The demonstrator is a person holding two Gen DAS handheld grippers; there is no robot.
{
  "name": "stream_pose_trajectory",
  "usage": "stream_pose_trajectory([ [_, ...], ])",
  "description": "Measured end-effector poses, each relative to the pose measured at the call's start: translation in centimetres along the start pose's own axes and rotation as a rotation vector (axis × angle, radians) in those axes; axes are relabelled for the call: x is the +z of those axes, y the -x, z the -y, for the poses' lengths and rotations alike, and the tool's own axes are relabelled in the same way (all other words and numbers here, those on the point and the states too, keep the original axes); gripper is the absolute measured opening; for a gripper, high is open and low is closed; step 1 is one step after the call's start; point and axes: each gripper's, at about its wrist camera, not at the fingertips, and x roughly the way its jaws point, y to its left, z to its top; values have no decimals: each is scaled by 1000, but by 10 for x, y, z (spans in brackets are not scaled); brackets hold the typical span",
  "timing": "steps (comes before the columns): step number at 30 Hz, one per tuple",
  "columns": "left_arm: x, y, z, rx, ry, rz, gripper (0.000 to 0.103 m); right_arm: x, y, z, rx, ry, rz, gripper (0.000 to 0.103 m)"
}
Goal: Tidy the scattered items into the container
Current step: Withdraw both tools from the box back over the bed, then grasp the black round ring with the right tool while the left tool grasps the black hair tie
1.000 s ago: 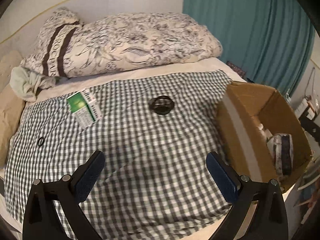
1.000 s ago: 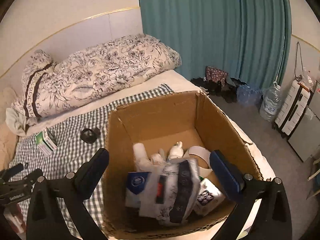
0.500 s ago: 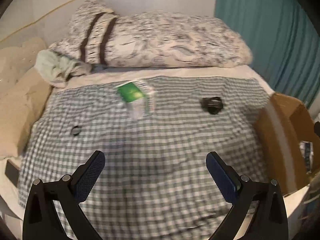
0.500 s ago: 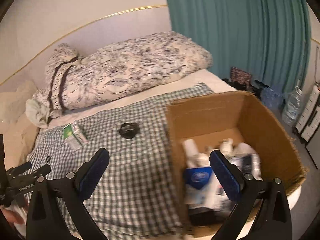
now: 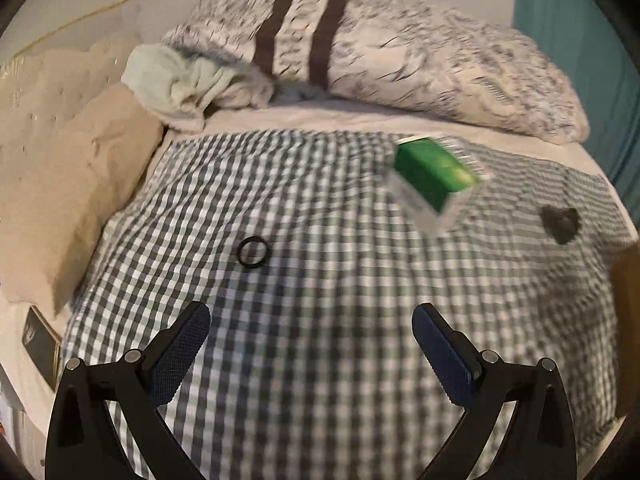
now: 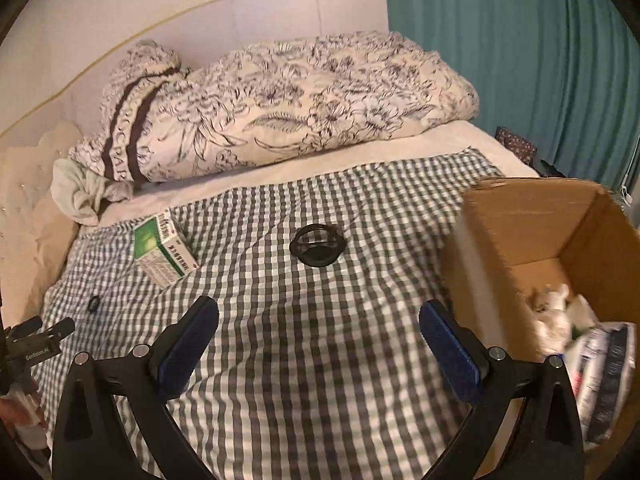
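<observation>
left tool (image 5: 311, 322): jaws wide apart, nothing between them, above the checked cloth (image 5: 320, 280) near the bed's front edge
right tool (image 6: 319, 322): jaws wide apart, empty, over the cloth just left of the box
green carton (image 6: 163, 253): lies flat on the cloth toward its back-left part, near the back edge; blurred in the left wrist view
black round lid (image 6: 318, 245): on the cloth about mid-width, well apart from the carton, between it and the box
small black ring (image 5: 253, 252): on the cloth toward the left edge, apart from the carton
cardboard box (image 6: 532, 220): open top, at the bed's right edge, on the cloth's right end; white and packaged items inside, blurred
duvet (image 6: 280, 100): bundled along the bed's back edge, beyond the cloth
</observation>
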Motion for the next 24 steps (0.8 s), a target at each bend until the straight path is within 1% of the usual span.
stream_pose_trajectory([
  [5,6,-45,-20,22,44,-25,103,9,-50,-9,-4,2,-38,101],
  [7,8,-60,-27,31,57,-23,103,14,-72,-13,-5,4,-53,101],
  [9,11,-74,-37,28,82,-15,103,21,-93,-17,-5,9,-63,101],
  [12,15,-94,-47,24,91,-26,103,32,-123,-14,2,-24,-83,101],
  [16,16,-111,-55,64,78,-30,103,43,-153,-11,-34,-31,-90,101],
  [20,18,-126,-59,64,87,-44,103,47,-174,-8,-47,-36,-96,101],
  [24,21,-130,-58,54,87,-39,103,44,-190,-10,-63,-19,-112,101],
])
